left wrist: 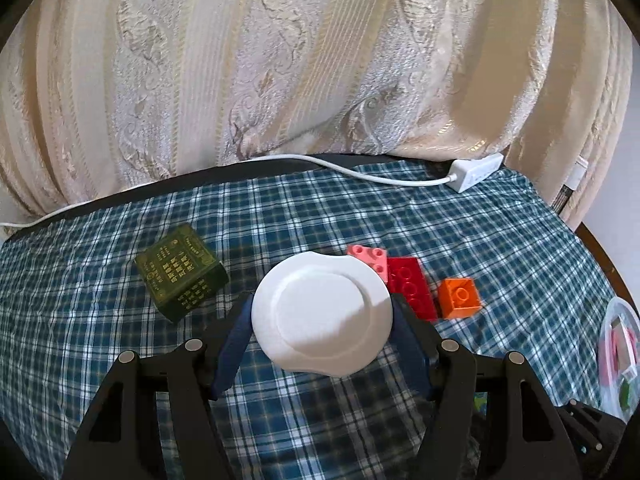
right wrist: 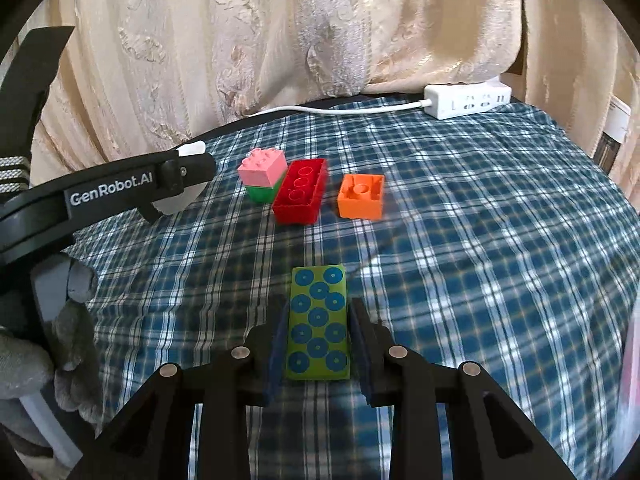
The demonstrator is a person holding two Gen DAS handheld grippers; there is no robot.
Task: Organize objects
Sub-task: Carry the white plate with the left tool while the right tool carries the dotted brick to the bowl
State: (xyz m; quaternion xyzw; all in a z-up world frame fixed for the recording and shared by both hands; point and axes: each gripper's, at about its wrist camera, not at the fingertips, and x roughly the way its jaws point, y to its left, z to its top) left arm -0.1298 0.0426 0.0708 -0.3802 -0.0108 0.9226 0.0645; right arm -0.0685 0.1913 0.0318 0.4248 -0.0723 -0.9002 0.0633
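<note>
The left gripper (left wrist: 322,316) holds a white lid (left wrist: 322,314) above the checked cloth (left wrist: 360,420); the right gripper (right wrist: 318,340) clamps a green dotted block (right wrist: 319,322). Both are being carried; next, each needs a place, perhaps near the toy bricks (right wrist: 302,192).

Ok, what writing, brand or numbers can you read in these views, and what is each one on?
"GenRobot.AI": white lettering along the side of the left gripper, in the right wrist view.
Green box: gold printing covers its faces, too small to read.
White power strip: small marks beside its sockets, illegible.
Green card with blue dots: pattern only, no text.
</note>
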